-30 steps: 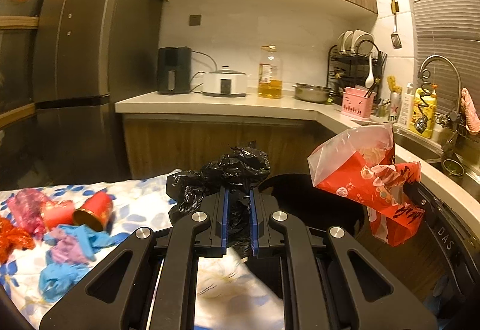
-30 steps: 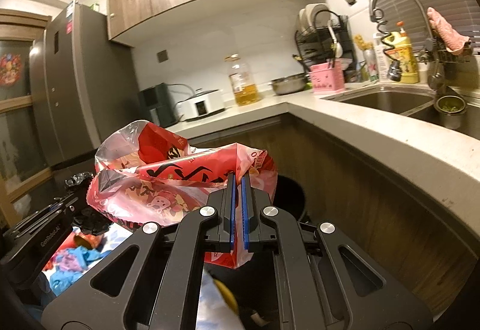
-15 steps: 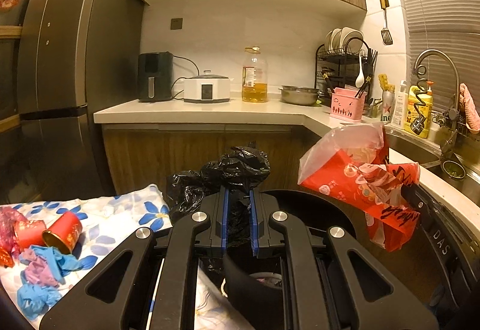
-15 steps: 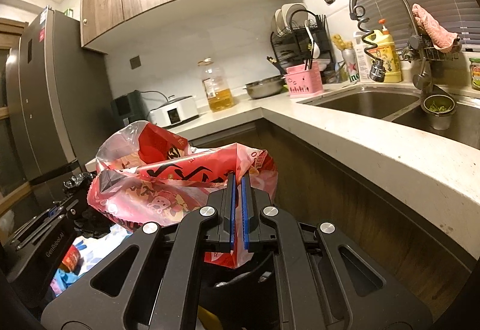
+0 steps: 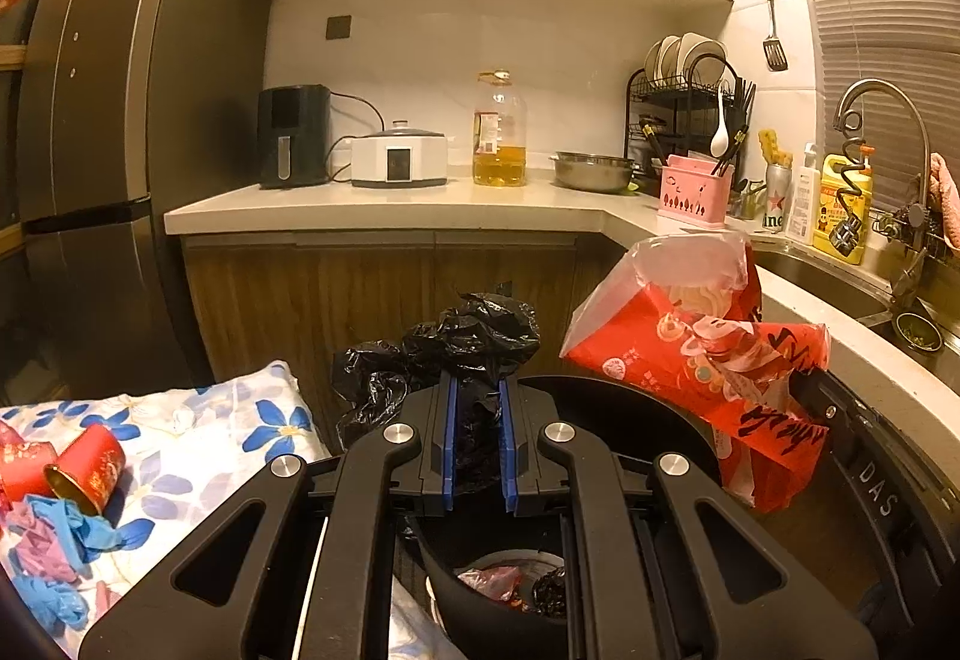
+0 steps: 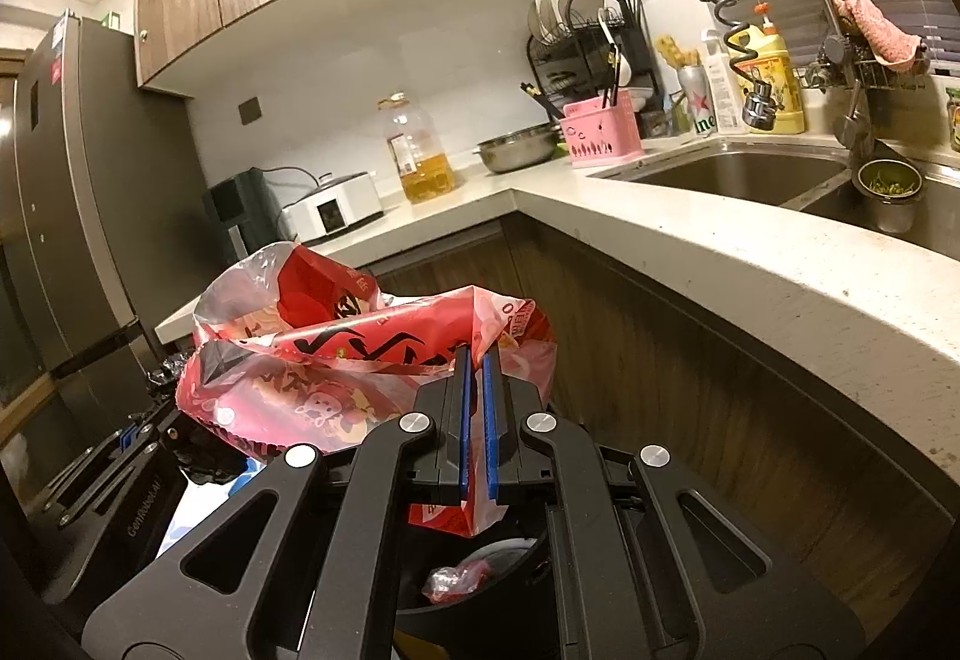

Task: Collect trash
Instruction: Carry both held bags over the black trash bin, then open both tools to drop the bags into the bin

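My left gripper (image 5: 475,390) is shut on a crumpled black plastic bag (image 5: 462,342) and holds it over the near rim of a black trash bin (image 5: 636,408). My right gripper (image 6: 475,360) is shut on a red and clear printed plastic bag (image 6: 336,360), which hangs over the same bin (image 6: 474,588). The red bag (image 5: 696,354) also shows at the right in the left wrist view. Trash lies in the bottom of the bin.
A floral cloth (image 5: 192,438) at the left carries red cups (image 5: 90,468), blue gloves (image 5: 66,540) and other scraps. A counter (image 5: 384,207) with appliances, an oil bottle (image 5: 499,132) and a sink (image 6: 738,174) runs behind and to the right. A fridge (image 5: 78,150) stands left.
Both grippers have moved right with their bags, away from the floral cloth and over the bin. The bin's inside with trash now shows below them.
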### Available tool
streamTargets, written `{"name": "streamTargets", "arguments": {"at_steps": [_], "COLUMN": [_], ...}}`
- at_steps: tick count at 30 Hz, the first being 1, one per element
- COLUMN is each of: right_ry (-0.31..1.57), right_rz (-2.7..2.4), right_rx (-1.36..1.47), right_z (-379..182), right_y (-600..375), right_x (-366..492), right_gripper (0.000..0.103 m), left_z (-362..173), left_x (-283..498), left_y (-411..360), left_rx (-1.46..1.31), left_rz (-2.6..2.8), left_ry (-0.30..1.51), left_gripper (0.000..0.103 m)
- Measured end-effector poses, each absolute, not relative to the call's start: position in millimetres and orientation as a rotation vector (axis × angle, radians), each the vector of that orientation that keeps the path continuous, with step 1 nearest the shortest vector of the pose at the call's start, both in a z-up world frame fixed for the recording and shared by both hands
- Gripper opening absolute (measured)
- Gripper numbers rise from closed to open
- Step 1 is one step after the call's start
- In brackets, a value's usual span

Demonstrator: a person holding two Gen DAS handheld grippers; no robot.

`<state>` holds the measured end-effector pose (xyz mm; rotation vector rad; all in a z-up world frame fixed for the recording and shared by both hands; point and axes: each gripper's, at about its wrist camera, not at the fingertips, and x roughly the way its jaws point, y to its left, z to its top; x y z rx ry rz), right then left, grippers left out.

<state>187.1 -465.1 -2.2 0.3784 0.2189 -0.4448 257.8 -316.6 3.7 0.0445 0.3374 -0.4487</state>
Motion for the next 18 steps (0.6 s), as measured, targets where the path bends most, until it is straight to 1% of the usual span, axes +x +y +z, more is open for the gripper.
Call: {"name": "streamTargets", "arguments": {"at_steps": [6, 18], "right_ry": [0.246, 0.288], "right_rz": [-0.427, -0.405], "right_rx": [0.377, 0.381], "right_z": [-6, -13], "right_y": [-465, -471], "right_x": [198, 212], "right_gripper": [0.004, 0.009], "left_z": [-1, -8], "left_x": [267, 283], "left_y": [-323, -329], "left_rx": [0.051, 0.042], "left_rz": [-0.455, -0.493], "left_ry": [0.344, 0.365], "left_gripper": [0.011, 0.012]}}
